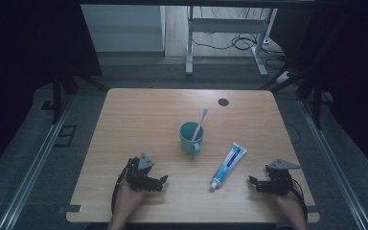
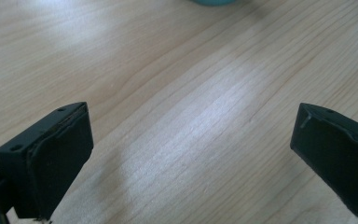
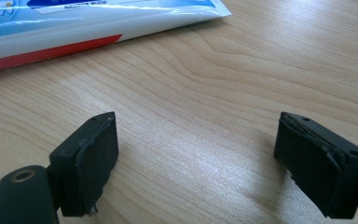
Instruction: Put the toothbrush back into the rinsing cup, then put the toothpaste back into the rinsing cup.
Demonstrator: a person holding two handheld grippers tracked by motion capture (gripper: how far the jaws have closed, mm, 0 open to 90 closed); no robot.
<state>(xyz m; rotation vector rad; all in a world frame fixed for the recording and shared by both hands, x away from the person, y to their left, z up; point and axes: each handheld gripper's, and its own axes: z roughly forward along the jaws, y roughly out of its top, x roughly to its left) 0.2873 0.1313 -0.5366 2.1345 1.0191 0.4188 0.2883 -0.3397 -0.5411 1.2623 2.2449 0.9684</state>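
A teal mug (image 1: 191, 137) stands near the middle of the wooden table (image 1: 139, 115) with a white toothbrush (image 1: 200, 122) leaning in it. Right of the mug lies a blue-and-white toothpaste tube (image 1: 228, 165), its cap toward the front edge; its body (image 3: 74, 23) crosses the top of the right gripper view. My left gripper (image 1: 162, 181) rests low at the front left, open, with bare wood between its jaws. My right gripper (image 1: 252, 182) sits at the front right, open and empty, just right of the tube. The mug's base (image 2: 213, 2) peeks in at the top of the left gripper view.
A small dark round hole (image 1: 223, 102) marks the table's far right. Beyond the far edge stands a white desk frame (image 1: 225, 28) with cables on the floor. Dark curtains and metal rails flank both sides.
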